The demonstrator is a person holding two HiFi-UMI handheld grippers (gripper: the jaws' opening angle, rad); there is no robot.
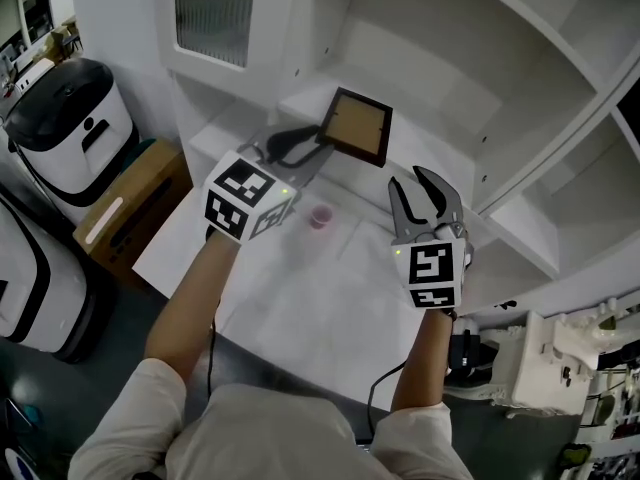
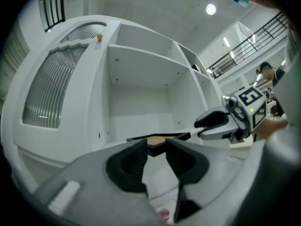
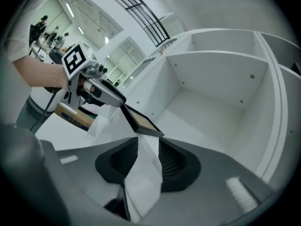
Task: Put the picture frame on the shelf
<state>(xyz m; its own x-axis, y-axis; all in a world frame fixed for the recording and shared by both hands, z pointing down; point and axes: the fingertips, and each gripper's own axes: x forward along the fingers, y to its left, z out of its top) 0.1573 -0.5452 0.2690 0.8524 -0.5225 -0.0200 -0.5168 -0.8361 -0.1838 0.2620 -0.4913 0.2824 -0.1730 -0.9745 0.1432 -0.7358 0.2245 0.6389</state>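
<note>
The picture frame (image 1: pixel 357 125), black-rimmed with a tan panel, hangs tilted over the white shelf's low board (image 1: pixel 300 98). My left gripper (image 1: pixel 312 148) is shut on its near-left corner; in the left gripper view that corner (image 2: pixel 157 139) sits between the jaw tips (image 2: pixel 155 147). In the right gripper view the frame (image 3: pixel 141 121) sticks out from the left gripper (image 3: pixel 117 100). My right gripper (image 1: pixel 410 180) is open just right of the frame, apart from it. Only the white shelf edge shows between its jaws (image 3: pixel 148 142).
A small pink cup (image 1: pixel 320 216) stands on the white table (image 1: pixel 300 308) between my arms. A white machine (image 1: pixel 65 118) and a cardboard box (image 1: pixel 130 203) sit on the floor at left. Shelf compartments (image 1: pixel 480 58) open to the right and above.
</note>
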